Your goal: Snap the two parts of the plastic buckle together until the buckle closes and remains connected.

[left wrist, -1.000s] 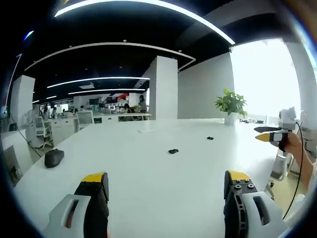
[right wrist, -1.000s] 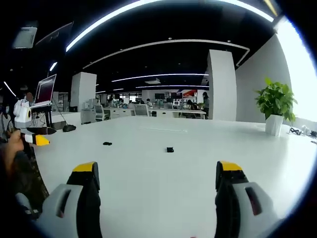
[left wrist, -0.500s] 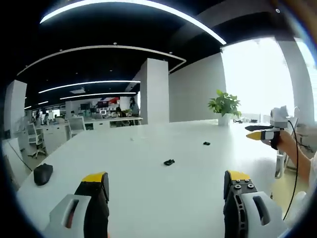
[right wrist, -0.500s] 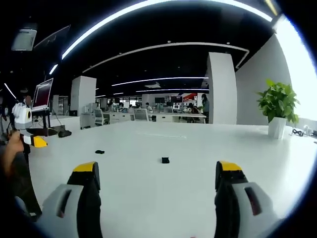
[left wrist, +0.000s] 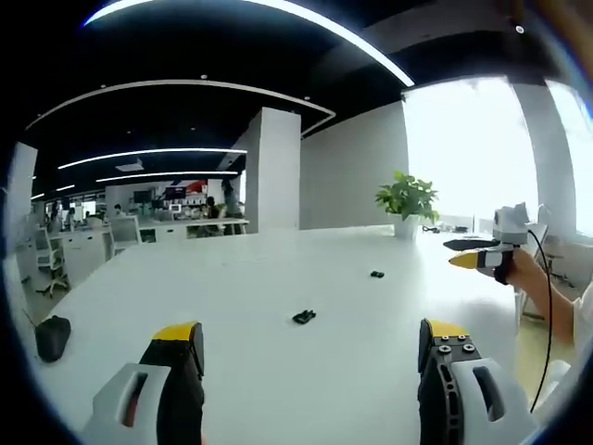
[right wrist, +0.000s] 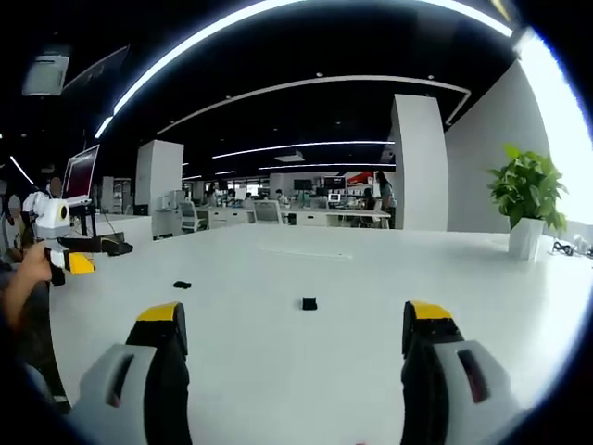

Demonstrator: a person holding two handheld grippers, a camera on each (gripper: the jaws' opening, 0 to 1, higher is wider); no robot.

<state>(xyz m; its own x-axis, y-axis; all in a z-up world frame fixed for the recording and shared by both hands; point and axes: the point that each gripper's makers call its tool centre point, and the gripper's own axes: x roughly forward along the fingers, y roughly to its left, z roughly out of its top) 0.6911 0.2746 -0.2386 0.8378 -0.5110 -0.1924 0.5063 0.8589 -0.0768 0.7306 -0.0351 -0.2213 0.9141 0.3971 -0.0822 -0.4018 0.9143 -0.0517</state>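
Two small black buckle parts lie apart on the white table [left wrist: 278, 278]. In the left gripper view one part [left wrist: 303, 317] lies ahead between my jaws and the other [left wrist: 376, 274] sits farther off to the right. The right gripper view shows one part [right wrist: 309, 303] ahead at centre and the other [right wrist: 182, 285] to the left. My left gripper [left wrist: 310, 348] is open and holds nothing, well short of the parts. My right gripper [right wrist: 295, 329] is open and bare too. Each gripper appears at the edge of the other's view, right gripper [left wrist: 477, 252] and left gripper [right wrist: 83, 255], held by a hand.
A black mouse [left wrist: 51, 336] lies at the table's left edge. A potted plant [left wrist: 405, 199] stands at the far right of the table, plant [right wrist: 528, 195] again in the right gripper view. A laptop on a stand [right wrist: 82, 171] is at the left. Office desks, chairs and a white pillar [left wrist: 269, 167] fill the background.
Both cameras have shifted forward and lower over the table, so the buckle parts appear nearer and lower in each view. Both grippers stay open. The parts lie where they were.
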